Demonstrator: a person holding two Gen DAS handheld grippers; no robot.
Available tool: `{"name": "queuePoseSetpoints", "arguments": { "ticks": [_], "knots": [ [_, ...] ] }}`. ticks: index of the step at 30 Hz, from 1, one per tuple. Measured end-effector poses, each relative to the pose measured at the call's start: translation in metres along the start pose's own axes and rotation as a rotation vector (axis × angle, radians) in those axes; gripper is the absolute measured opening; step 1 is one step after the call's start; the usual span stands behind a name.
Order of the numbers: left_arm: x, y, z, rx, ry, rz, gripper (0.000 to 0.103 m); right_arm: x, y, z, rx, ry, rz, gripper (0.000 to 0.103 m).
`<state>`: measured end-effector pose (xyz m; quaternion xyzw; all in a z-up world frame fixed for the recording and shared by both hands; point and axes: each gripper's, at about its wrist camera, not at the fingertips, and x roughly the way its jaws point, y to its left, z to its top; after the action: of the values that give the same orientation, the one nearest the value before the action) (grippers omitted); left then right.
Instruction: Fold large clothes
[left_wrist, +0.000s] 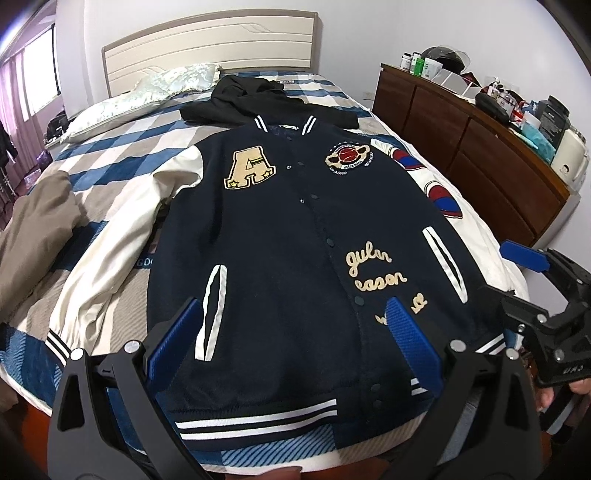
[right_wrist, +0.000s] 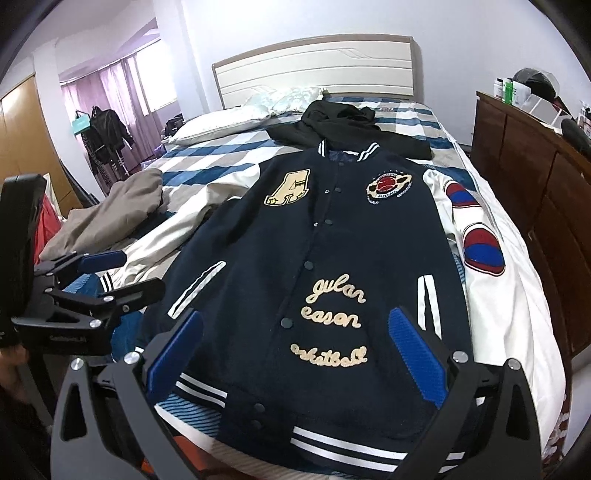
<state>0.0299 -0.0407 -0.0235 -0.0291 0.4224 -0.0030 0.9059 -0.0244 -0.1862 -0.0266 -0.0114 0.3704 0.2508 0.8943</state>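
Note:
A navy varsity jacket (left_wrist: 295, 221) with white sleeves lies flat and face up on the bed, snapped closed, its striped hem toward me. It fills the middle of the right wrist view as well, jacket (right_wrist: 351, 251). My left gripper (left_wrist: 291, 332) hovers open over the lower left front near the hem, nothing between its blue pads. My right gripper (right_wrist: 295, 343) is open above the lower right front, near the embroidered words. Each view catches the other tool at its edge: right gripper (left_wrist: 517, 280), left gripper (right_wrist: 125, 275).
A black hoodie (left_wrist: 266, 99) lies just beyond the collar, with pillows (left_wrist: 122, 107) by the headboard. A beige garment (left_wrist: 37, 229) is bunched at the bed's left side. A cluttered brown dresser (left_wrist: 461, 155) runs along the right. The checked bedspread (left_wrist: 110, 147) shows around the jacket.

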Motion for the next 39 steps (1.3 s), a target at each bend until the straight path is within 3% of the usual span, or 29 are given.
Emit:
{"name": "queuePoseSetpoints", "arguments": {
  "ticks": [22, 28, 39],
  "knots": [
    [0.01, -0.016, -0.004, 0.011, -0.01, -0.031, 0.097, 0.0, -0.024, -0.014, 0.05, 0.027, 0.038, 0.098],
    [0.03, -0.031, -0.019, 0.038, 0.004, -0.064, 0.097, -0.006, -0.081, -0.048, 0.177, 0.061, -0.038, 0.098],
    [0.083, -0.089, -0.061, 0.204, 0.069, -0.236, 0.097, -0.032, -0.196, -0.123, 0.474, 0.037, -0.214, 0.095]
  ]
}}
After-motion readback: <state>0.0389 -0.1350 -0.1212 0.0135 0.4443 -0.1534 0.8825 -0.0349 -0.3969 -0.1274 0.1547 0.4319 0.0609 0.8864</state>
